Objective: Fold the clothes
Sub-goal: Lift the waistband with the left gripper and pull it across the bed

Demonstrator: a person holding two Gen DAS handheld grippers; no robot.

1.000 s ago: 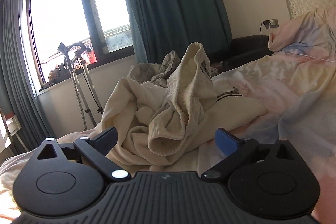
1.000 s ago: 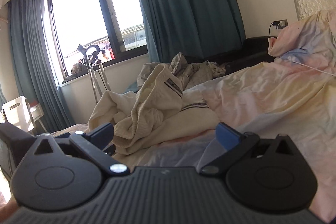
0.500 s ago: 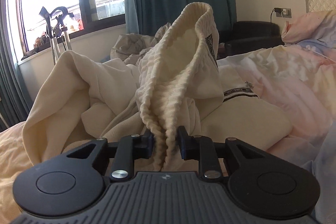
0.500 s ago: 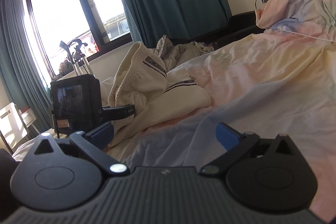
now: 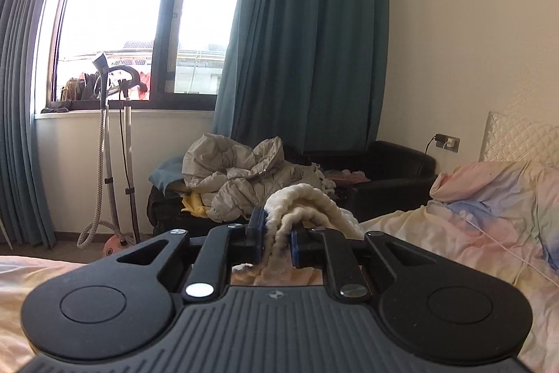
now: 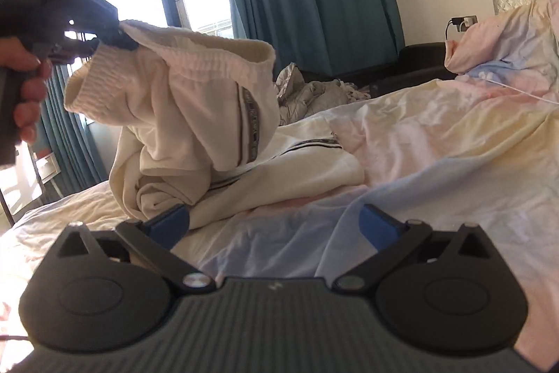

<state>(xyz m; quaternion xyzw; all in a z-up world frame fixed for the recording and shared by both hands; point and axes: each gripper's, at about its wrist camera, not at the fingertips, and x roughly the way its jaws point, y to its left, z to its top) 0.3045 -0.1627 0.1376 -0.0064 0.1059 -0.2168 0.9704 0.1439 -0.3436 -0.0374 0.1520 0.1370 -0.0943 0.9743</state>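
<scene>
While the cream trousers (image 6: 195, 100) hang in the air above the bed, their ribbed elastic waistband (image 5: 304, 201) is pinched in the left gripper (image 5: 276, 242), jaws closing down narrow on the knit with the blue pads pressing it from both sides. From the right wrist view you can see the waistband stretched out sideways, a dark patterned stripe (image 6: 248, 124) running down the side seam, and the legs trailing down in a heap onto the bedcover (image 6: 436, 142). The lower part of the garment still lies on the pastel cover, spread towards the middle of the bed. A hand (image 6: 29, 93) grips the left tool's handle at the far left of that view. Now the right gripper (image 6: 274, 226): jaws wide apart, nothing between them, low over the bedcover, its left blue pad just beside the trailing cream fabric, though I can't tell if it touches. Beyond the bed, a crumpled grey quilted jacket (image 5: 244, 177) lies piled on a dark sofa (image 5: 394, 170). A garment steamer (image 5: 111, 156) stands under the window (image 5: 136, 13), teal curtains (image 5: 307, 51) either side, and a charger sits in the wall socket (image 5: 447, 142) near the quilted headboard (image 5: 520, 142).
</scene>
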